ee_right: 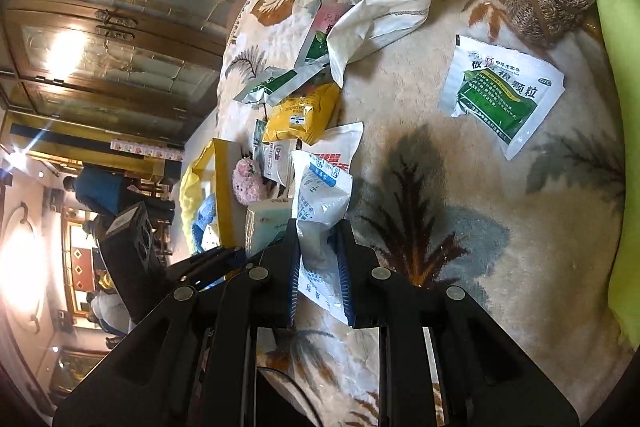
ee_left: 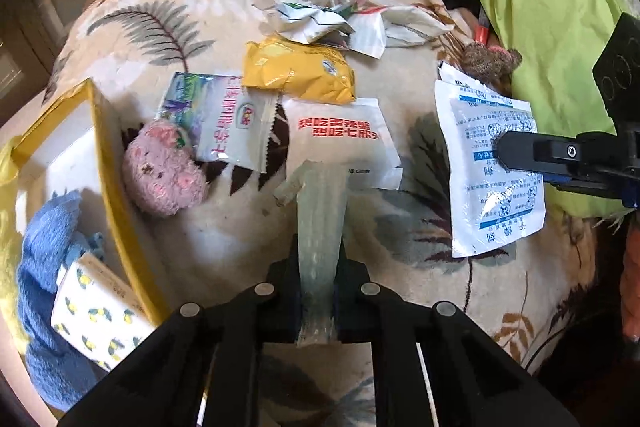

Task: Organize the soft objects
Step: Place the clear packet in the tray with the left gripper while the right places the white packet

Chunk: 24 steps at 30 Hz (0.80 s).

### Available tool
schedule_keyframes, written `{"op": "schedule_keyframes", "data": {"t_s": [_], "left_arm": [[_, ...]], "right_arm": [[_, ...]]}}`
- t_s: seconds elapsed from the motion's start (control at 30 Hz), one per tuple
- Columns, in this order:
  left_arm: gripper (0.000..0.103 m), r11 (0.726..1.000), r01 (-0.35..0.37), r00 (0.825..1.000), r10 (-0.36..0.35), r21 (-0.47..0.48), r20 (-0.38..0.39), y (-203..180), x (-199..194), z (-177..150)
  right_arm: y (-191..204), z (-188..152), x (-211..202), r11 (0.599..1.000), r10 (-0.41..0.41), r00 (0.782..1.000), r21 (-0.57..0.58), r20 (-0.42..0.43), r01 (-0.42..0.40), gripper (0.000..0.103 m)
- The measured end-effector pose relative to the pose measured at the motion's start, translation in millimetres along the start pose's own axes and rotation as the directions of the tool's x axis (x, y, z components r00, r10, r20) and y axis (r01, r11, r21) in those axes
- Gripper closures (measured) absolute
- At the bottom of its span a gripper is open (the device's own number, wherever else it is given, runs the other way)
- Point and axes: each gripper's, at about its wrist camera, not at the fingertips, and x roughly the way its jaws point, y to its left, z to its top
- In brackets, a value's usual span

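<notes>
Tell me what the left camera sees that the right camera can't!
Only the left wrist view shows the left gripper pinching a pale tissue pack and the lemon-print tissue box.

Only the right wrist view shows the green medicine sachet face up and the room with glass doors.

Both show the right gripper clamping the blue-printed white packet, the yellow packet, the pink plush and the yellow-edged box.
</notes>
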Motion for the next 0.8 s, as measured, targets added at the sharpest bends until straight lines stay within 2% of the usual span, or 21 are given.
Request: {"op": "schedule_keyframes", "data": {"t_s": [0.17, 0.3, 0.5, 0.63, 0.8], "left_arm": [[0.094, 0.998, 0.013, 0.999, -0.010, -0.060, 0.036, 18.0, -24.4, -5.6], [0.094, 0.994, -0.003, 0.995, 0.013, -0.105, 0.095, 38.0, -62.2, -7.5], [0.094, 0.974, -0.106, 0.980, 0.136, -0.199, 0.148, 81.8, -105.9, -12.6], [0.094, 0.938, -0.213, 0.959, 0.255, -0.275, 0.127, 115.5, -116.9, -22.7], [0.094, 0.906, -0.247, 0.952, 0.293, -0.343, 0.087, 143.2, -104.5, -30.1]], "right_arm": [[14.2, 0.2, 6.3, 1.000, 0.019, 1.000, -0.023, -0.023, -0.020, 0.086], [40.8, 1.1, 20.1, 0.997, 0.039, 0.998, -0.071, -0.057, -0.043, 0.086], [100.3, 4.8, 55.8, 0.981, 0.062, 0.991, -0.177, -0.120, -0.083, 0.086], [142.4, 10.1, 89.0, 0.966, 0.064, 0.985, -0.238, -0.160, -0.102, 0.086], [183.5, 13.2, 139.5, 0.944, 0.012, 0.980, -0.322, -0.198, -0.076, 0.086]]}}
